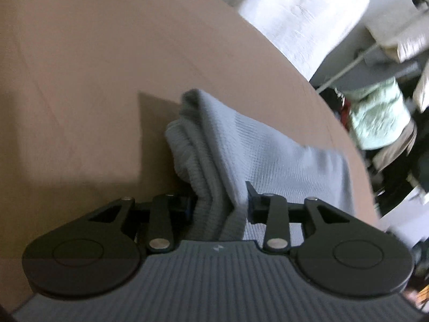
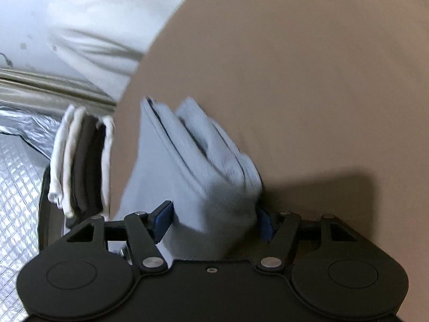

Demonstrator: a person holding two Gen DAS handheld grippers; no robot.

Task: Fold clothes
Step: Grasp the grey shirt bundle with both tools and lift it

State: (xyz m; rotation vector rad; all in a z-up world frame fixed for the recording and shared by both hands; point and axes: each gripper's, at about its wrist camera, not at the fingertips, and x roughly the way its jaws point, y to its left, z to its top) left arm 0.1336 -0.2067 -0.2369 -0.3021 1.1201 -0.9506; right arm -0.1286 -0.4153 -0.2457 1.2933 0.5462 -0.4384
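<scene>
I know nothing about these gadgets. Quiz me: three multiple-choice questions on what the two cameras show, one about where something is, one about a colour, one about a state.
1. Where does the stack of white and dark folded cloths sit in the right wrist view?
A. Left of the grey garment, at the edge of the brown surface
B. On top of the grey garment
C. Between the fingers of the gripper

2. What colour is the garment in the grippers?
A. Red
B. Grey
C. Green

3. What is the left gripper doing?
A. Hanging open over bare surface
B. Gripping a bottle
C. Closed on bunched folds of the garment

Answers:
1. A: the stack stands left of the grey garment, by the brown surface edge.
2. B: its knit looks grey in both views.
3. C: the left gripper pinches the folds; the right gripper holds cloth likewise.
</scene>
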